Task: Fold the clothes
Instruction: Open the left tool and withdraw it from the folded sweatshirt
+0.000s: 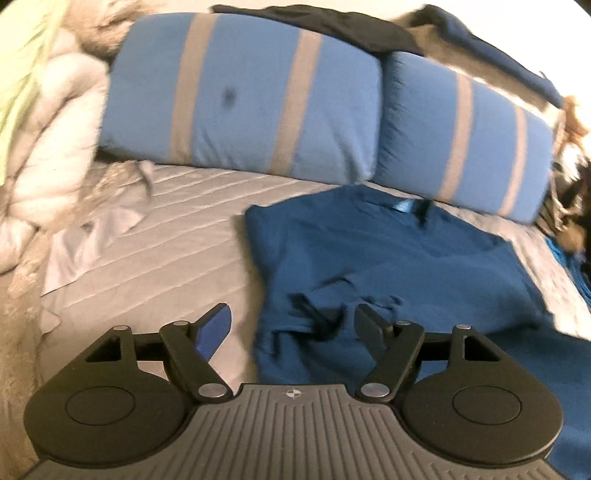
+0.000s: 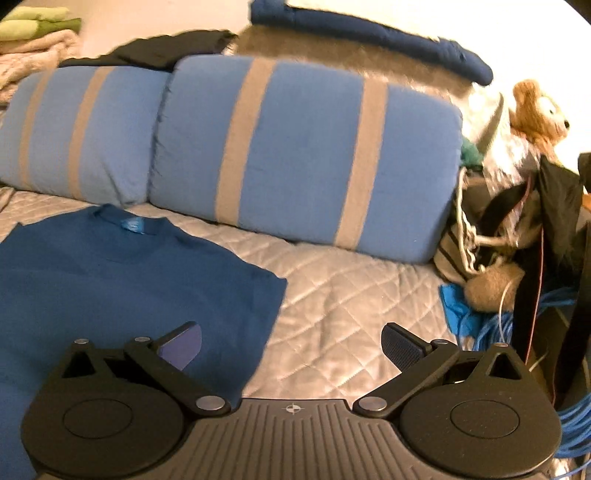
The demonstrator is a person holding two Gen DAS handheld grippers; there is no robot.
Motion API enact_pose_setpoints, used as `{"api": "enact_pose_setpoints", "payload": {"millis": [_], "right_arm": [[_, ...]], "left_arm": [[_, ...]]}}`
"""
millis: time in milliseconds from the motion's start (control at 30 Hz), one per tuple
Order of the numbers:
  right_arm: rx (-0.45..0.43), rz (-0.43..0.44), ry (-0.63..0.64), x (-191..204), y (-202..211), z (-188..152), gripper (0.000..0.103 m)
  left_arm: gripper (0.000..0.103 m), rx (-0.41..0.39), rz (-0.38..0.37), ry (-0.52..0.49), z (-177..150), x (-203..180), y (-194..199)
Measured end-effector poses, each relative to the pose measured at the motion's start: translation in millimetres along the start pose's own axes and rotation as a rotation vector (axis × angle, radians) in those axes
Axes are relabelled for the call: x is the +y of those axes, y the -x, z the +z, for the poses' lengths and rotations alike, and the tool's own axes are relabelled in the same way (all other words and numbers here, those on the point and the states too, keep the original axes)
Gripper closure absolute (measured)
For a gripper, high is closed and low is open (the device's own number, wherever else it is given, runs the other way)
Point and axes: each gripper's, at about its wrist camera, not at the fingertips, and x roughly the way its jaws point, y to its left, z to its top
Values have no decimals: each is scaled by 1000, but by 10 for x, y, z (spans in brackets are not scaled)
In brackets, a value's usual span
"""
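A dark blue T-shirt point(image 1: 388, 266) lies on the grey quilted bed point(image 1: 166, 236), collar toward the pillows, its left side bunched and folded inward. My left gripper point(image 1: 291, 321) is open and empty, hovering over the shirt's bunched left edge. The same shirt shows in the right wrist view point(image 2: 122, 280), its right side lying flat. My right gripper point(image 2: 291, 345) is open and empty above the shirt's right edge and the bare quilt point(image 2: 351, 295).
Two blue pillows with grey stripes point(image 1: 240, 96) point(image 2: 303, 155) lie across the head of the bed. Dark clothes point(image 1: 332, 26) lie behind them. A pale blanket point(image 1: 48, 122) is at the left. A teddy bear point(image 2: 539, 110), bags and blue cable point(image 2: 517, 325) crowd the right side.
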Motion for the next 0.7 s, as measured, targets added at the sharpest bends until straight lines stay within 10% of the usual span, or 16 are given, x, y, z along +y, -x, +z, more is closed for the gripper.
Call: {"api": "enact_pose_setpoints", "payload": {"millis": [333,700], "right_arm": [[-34,74,133,464,107,185,0],[-8,166,1,542,124,308,0]], "left_arm": [[30,-62,10,-20,-162,-83,320],[30,-81,-38,51,-360,52,570]]}}
